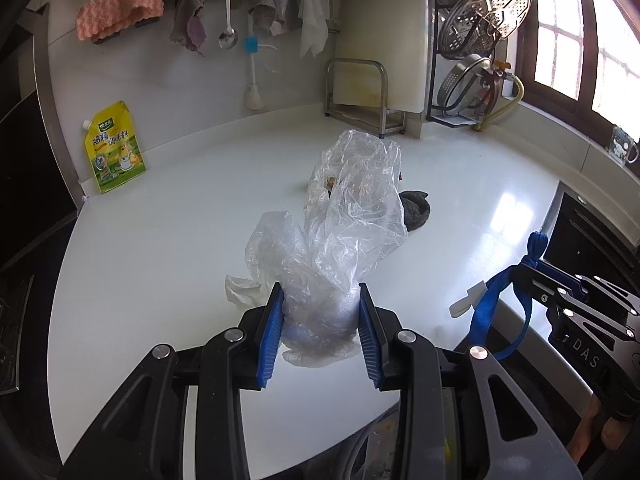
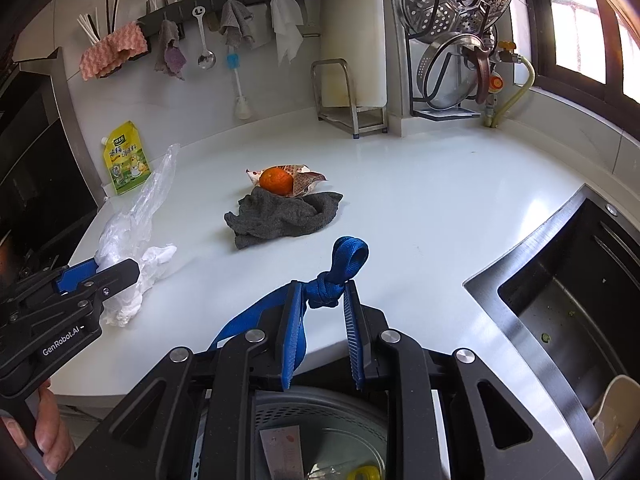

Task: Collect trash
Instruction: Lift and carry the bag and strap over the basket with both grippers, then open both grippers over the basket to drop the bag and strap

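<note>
Step in hand: a clear plastic bag (image 1: pixel 344 216) is clamped between the blue pads of the left hand-held gripper (image 1: pixel 320 300), low over the near edge of the bench (image 1: pixel 160 220); judged, it is being lifted off for disposal.
Right hand-held gripper (image 2: pixel 325 288): closed on the knot of a blue strap (image 2: pixel 344 260), which hangs over the bench edge above a bin (image 2: pixel 320 420) seen below.
How it is best done: the clamp should be kept firm on the bunched neck, since thin film is likely to slip; the bag should be raised clear before it is carried over the bin, so that the loose top is not dragged across the other trash.
Risk: a white tissue (image 2: pixel 160 256) lies touching the bag and could be pulled along.
Trash left on bench: one orange (image 2: pixel 276 180) on one torn wrapper (image 2: pixel 304 182), just behind one grey cloth (image 2: pixel 284 216).
Other counts: one yellow pouch (image 1: pixel 114 148) by the wall; two hand-held grippers; one sink (image 2: pixel 560 280) to the right.
</note>
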{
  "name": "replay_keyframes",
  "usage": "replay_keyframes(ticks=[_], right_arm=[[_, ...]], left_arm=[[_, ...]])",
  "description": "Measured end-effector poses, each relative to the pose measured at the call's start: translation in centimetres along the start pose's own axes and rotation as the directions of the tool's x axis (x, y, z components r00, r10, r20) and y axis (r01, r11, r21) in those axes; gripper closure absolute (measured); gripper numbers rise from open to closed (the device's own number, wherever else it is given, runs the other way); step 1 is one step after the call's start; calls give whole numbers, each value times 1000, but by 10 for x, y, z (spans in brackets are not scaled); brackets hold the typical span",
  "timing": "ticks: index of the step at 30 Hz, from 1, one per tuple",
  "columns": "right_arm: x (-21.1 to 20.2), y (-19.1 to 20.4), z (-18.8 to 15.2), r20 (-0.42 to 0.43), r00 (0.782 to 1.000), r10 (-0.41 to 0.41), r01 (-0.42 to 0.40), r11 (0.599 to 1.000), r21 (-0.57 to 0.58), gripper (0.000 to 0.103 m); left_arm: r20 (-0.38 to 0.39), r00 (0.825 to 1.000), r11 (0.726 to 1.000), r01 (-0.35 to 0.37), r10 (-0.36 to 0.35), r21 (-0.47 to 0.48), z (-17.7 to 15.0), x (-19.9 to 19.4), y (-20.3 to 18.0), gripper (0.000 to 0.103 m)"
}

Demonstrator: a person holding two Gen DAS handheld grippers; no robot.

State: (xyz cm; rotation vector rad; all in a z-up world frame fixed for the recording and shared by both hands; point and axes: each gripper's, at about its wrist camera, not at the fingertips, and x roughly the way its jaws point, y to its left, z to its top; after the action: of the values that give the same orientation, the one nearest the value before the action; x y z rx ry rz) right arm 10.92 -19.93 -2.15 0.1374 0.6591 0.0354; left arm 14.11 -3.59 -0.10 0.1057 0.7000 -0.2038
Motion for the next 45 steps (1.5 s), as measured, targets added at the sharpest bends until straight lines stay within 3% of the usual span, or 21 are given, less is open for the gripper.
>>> replay_keyframes(ticks=[8, 23, 45], right_arm=[[-36, 11, -25, 22, 999, -39, 40, 999, -27, 82], [-82, 28, -82, 0, 999, -38, 38, 999, -11, 82], [-95, 6, -143, -55, 993, -107, 110, 993, 45, 82]], left_arm=[[26, 1000, 1000, -15, 15, 16, -29, -32, 0, 68], [1, 999, 999, 38, -38, 30, -83, -70, -11, 68], [-53, 995, 992, 86, -82, 87, -134, -70, -54, 68]])
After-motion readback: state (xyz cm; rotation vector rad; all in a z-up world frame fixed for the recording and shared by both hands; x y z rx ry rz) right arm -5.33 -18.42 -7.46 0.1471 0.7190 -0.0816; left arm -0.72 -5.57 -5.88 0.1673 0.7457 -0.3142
